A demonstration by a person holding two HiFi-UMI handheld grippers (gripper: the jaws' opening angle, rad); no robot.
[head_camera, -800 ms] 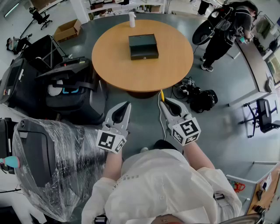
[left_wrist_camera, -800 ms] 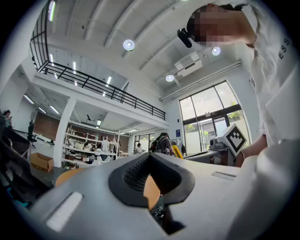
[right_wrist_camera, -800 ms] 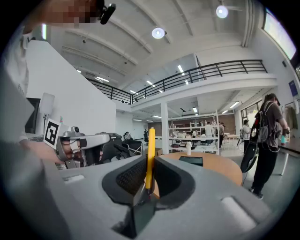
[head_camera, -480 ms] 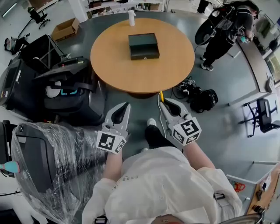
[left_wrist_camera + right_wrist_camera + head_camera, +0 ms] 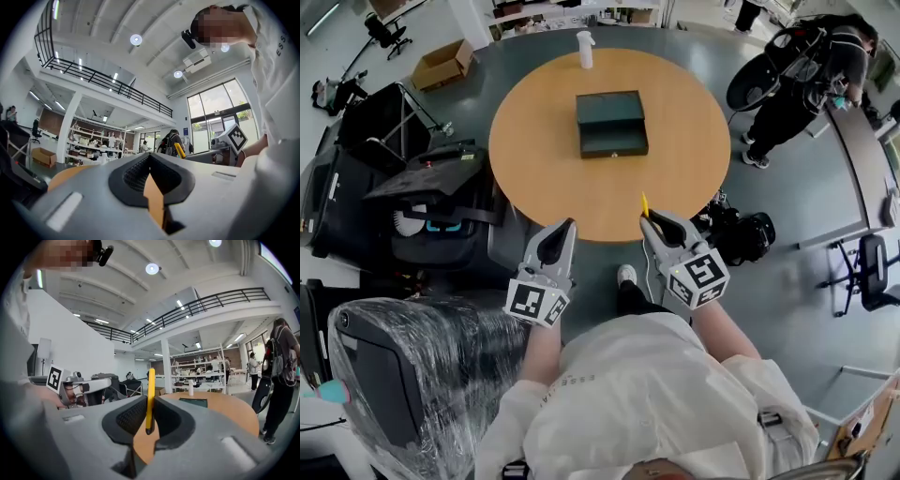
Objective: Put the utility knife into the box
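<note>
Your right gripper (image 5: 651,218) clamped on the upright yellow utility knife (image 5: 644,203), your left gripper (image 5: 568,225) closed, empty, dark box (image 5: 612,123) at 12 o'clock on the round table (image 5: 534,159), tabletop lying between knife and box, spray bottle (image 5: 585,49) beyond, black cases (image 5: 441,202) at 9 o'clock, person (image 5: 806,84) at 2 o'clock.

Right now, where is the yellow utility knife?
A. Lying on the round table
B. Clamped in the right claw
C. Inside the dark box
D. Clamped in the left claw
B: the right gripper view shows the yellow utility knife upright between the pads of the right claw, away from the dark box.
</note>
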